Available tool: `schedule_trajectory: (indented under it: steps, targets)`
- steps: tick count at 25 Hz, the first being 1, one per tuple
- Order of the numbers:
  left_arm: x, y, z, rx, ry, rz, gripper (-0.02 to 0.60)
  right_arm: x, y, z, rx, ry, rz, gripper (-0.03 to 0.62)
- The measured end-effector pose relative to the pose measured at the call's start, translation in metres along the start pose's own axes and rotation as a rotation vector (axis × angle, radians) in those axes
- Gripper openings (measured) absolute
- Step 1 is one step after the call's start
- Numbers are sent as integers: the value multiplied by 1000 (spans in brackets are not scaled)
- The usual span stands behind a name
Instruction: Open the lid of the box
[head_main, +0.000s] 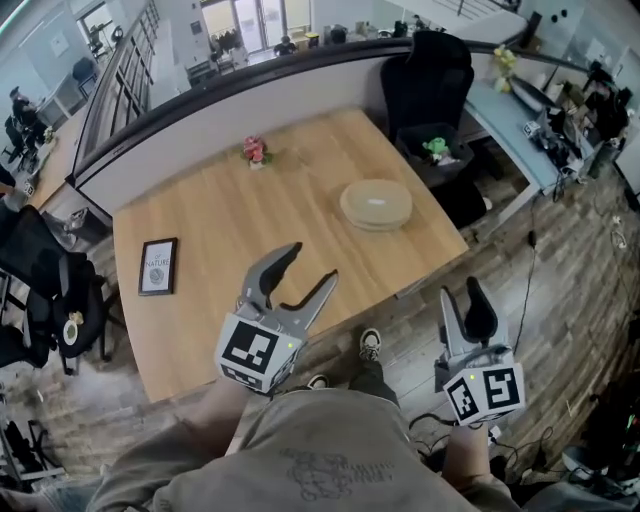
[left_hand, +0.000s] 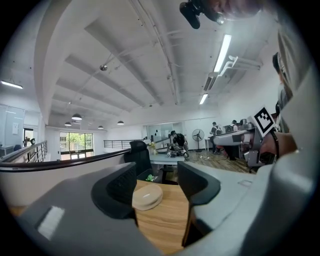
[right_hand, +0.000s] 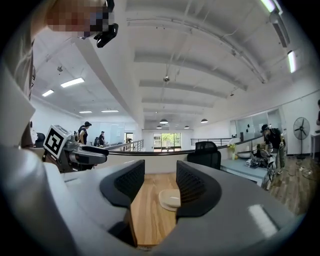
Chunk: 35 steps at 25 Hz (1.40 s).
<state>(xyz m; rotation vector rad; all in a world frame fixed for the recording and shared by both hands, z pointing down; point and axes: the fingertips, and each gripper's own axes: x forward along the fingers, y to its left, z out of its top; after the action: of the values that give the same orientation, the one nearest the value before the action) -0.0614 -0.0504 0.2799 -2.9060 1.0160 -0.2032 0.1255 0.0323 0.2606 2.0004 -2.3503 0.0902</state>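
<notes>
The box (head_main: 375, 204) is round, flat and cream-coloured, with its lid resting on it, on the right part of the wooden table (head_main: 230, 220). My left gripper (head_main: 308, 268) hovers over the table's near edge, well short of the box, its jaws open and empty. My right gripper (head_main: 463, 300) is held off the table's near right corner, above the floor, also open and empty. In the left gripper view the box (left_hand: 147, 197) shows far off between the fingers of the left gripper (left_hand: 157, 187). From the right gripper (right_hand: 160, 187) the box (right_hand: 170, 199) appears beside the right finger.
A small framed picture (head_main: 158, 266) lies on the table's left side. A pink flower ornament (head_main: 256, 151) stands near the far edge. Behind the table's right corner a black office chair (head_main: 430, 90) holds a green toy (head_main: 436, 150). The person's shoe (head_main: 370, 344) is below the near edge.
</notes>
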Motion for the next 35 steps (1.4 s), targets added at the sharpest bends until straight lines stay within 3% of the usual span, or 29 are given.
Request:
schedule_trajectory:
  steps: [11,21,35]
  targets:
    - [110,30,10,-7,62,166,255,116,-92,4,-5,41,204,181]
    - [143,53,6,-60,85,326,256,180,-125,4,-22,51,362,181]
    - [162,87,-14,-71,135,265,255,218,-120,-12,-10,101,338,181]
